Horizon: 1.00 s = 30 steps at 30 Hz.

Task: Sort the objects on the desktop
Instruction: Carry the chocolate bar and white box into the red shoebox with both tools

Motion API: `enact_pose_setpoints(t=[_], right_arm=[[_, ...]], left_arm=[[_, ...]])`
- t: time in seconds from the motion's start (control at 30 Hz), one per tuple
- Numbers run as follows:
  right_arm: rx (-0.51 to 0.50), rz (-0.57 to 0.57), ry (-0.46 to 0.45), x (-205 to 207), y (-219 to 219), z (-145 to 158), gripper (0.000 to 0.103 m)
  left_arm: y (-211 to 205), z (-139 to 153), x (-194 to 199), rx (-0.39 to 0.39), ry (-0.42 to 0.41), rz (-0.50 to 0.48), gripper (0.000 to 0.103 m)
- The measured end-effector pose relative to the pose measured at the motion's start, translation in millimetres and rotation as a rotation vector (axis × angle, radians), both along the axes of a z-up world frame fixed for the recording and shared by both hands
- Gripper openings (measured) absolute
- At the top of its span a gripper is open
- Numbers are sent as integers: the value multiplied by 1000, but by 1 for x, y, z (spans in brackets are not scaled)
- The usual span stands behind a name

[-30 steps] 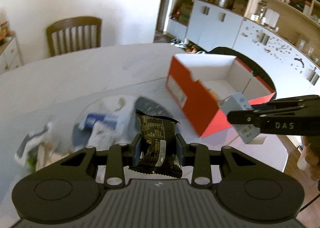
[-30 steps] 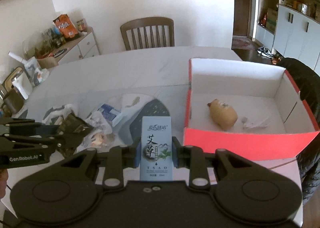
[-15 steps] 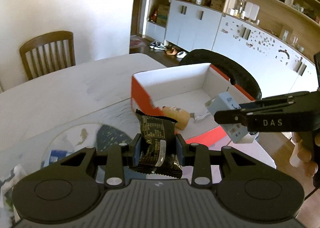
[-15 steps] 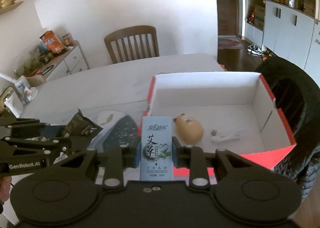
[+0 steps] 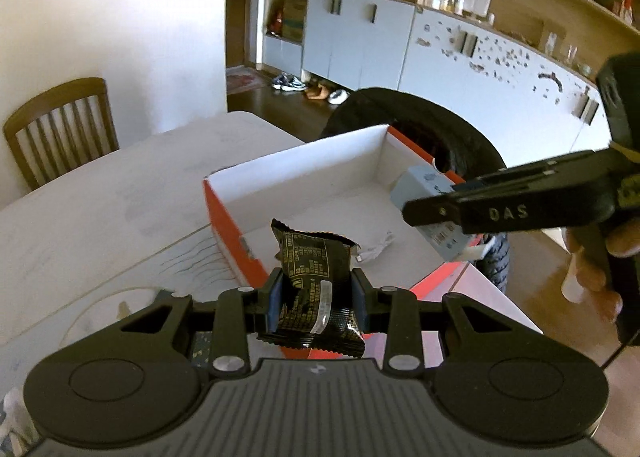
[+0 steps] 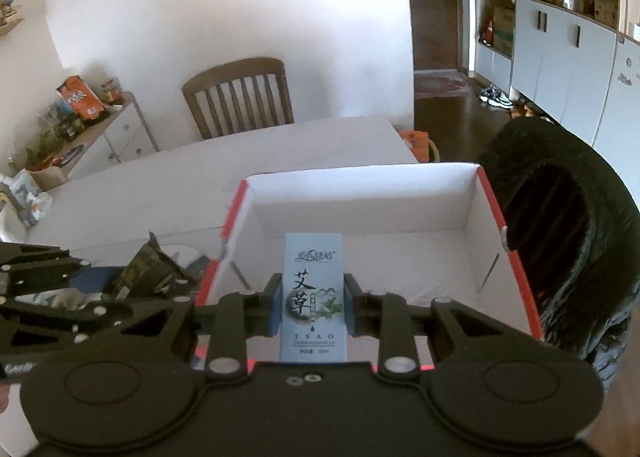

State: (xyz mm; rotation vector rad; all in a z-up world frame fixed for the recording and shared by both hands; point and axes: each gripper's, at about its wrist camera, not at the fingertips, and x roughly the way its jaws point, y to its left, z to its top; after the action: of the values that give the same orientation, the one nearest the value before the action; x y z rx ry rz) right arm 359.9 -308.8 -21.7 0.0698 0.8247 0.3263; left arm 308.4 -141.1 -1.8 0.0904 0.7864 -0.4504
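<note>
A white table is seen spread below and ahead of both tongs, w/ a wooden chair drawn up at its far edge, well beyond the fingertips. An open cardboard box, red outside and white inside, is set on the table directly ahead of the right gripper and ahead-right of the left gripper; a dark padded seat back is pressed up against the box's far-right side. The right gripper is shown pinching a pale blue carton w/ printed characters, held upright betw. the pads, approx. over the box's near wall w/ the white interior behind it. In the left wrist view the same carton is seen at right, hung over the box's right part in the other tool's fingers, w/ a hand wrapped round the handle. The left gripper is shown clamped on a black snack packet, its crimped top edge stuck up past the fingertips, near the box's near-left corner. A crumpled white scrap is seen on the box floor just beyond the packet. In the right wrist view the packet is seen at left, just outside the box's left wall.
</note>
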Motion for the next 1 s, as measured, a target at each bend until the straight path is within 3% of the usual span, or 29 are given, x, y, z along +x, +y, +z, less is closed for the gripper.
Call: enact_pose_setpoints(t=[0.3, 0.5, 0.8, 1.0], right_arm=[[-36, -9, 10, 27, -20, -11, 29], [-50, -20, 23, 47, -32, -17, 29], [-65, -20, 60, 77, -42, -33, 29], [-90, -17, 99, 93, -44, -50, 29]], left_arm=[[-29, -3, 31, 39, 23, -54, 33], [-50, -15, 56, 37, 90, -97, 33], [-88, -37, 78, 140, 131, -205, 33], [-100, -51, 95, 156, 179, -233, 33]])
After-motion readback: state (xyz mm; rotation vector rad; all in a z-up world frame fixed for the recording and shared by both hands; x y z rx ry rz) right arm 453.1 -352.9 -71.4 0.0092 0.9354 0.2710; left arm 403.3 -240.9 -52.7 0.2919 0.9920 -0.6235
